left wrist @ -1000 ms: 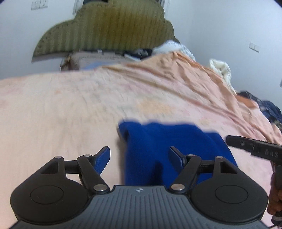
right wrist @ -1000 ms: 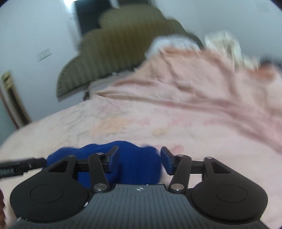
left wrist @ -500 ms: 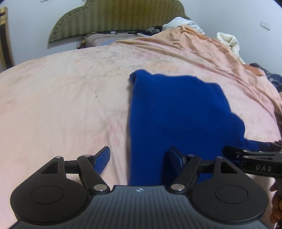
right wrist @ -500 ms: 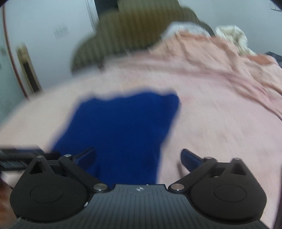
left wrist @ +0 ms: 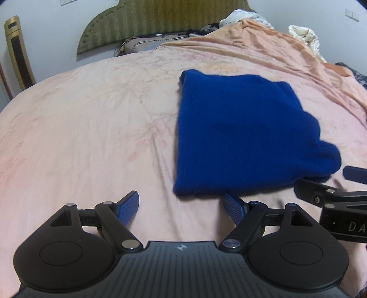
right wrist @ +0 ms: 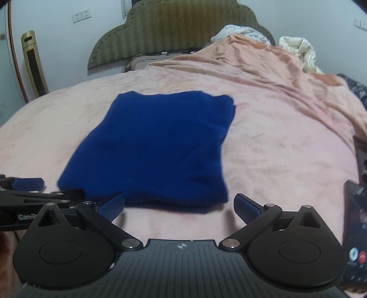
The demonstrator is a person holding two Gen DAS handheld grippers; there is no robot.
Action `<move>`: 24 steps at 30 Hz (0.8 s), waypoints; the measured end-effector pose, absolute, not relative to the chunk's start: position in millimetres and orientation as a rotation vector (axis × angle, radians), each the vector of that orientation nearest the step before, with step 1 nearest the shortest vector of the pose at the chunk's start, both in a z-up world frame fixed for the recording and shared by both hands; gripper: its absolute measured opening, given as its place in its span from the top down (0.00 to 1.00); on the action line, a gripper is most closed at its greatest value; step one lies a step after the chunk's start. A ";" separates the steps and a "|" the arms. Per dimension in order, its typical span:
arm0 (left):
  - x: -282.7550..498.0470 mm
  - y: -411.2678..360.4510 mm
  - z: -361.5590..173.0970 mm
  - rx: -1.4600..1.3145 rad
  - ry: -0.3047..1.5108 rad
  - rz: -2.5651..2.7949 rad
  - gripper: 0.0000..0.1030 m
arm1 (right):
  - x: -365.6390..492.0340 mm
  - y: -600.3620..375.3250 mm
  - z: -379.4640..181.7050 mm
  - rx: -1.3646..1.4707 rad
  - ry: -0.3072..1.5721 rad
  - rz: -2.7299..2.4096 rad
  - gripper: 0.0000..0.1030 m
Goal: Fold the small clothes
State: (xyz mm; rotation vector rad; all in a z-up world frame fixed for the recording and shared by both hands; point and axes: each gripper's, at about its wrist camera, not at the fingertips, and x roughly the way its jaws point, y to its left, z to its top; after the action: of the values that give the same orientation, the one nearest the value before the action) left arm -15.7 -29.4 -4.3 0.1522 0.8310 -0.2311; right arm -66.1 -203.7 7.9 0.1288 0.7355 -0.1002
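Since a second ago both grippers have drawn back from the folded royal-blue knit garment (left wrist: 240, 135), which then lay under their fingers and now lies whole ahead of them. It rests flat on a wide bed covered by a pale pink, faintly patterned sheet (left wrist: 91, 128), rumpled into ridges toward the far right.

Behind the bed stands an olive-green, ribbed, scalloped headboard (right wrist: 179, 29) against a white wall with sockets (right wrist: 80, 15). A tall gold-coloured tower unit (right wrist: 34, 64) stands at the left. Cream bedding (right wrist: 298, 50) is heaped at the far right corner. A dark phone with a lit screen (right wrist: 356, 231) lies at the right edge of the right wrist view.

The garment is a rough rectangle. Its long axis runs from the grippers toward the headboard, with the near short edge just ahead of the fingertips.

The left gripper (left wrist: 183, 206) has its jaws opening and nothing between them; its right finger (left wrist: 234, 206) sits just at the garment's near edge. The right gripper (right wrist: 180, 206) is also opening, spread wide, with only bare sheet between its fingers.
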 end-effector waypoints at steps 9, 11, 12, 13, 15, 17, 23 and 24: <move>-22.0 -26.6 -8.0 0.156 0.833 -0.195 0.21 | -73.5 -200.8 -0.4 0.127 0.757 -0.115 0.01; -22.8 -26.6 -8.5 0.157 0.833 -0.189 0.21 | -75.3 -200.9 -2.1 0.119 0.760 -0.118 0.01; -23.1 -26.7 -8.8 0.158 0.833 -0.187 0.21 | -76.6 -200.8 -3.0 0.116 0.761 -0.119 0.01; -23.4 -26.8 -8.9 0.160 0.833 -0.185 0.21 | -77.8 -200.7 -3.5 0.115 0.761 -0.120 0.00; -24.5 -27.2 -9.0 0.164 0.831 -0.179 0.21 | -79.3 -200.5 -3.6 0.111 0.761 -0.119 0.01; -25.0 -27.6 -9.1 0.168 0.831 -0.173 0.21 | -80.9 -200.4 -3.3 0.106 0.758 -0.120 0.01; -26.6 -28.4 -9.4 0.178 0.827 -0.161 0.19 | -85.0 -200.9 -2.6 0.101 0.755 -0.118 0.01; -26.4 -28.7 -9.6 0.179 0.827 -0.160 0.19 | -85.5 -201.4 -2.9 0.101 0.756 -0.117 0.01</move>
State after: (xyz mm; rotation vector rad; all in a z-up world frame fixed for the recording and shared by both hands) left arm -26.4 -28.7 -9.6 0.1790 0.8267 -0.1601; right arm -85.5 -201.4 -2.9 0.1009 0.7558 -0.1173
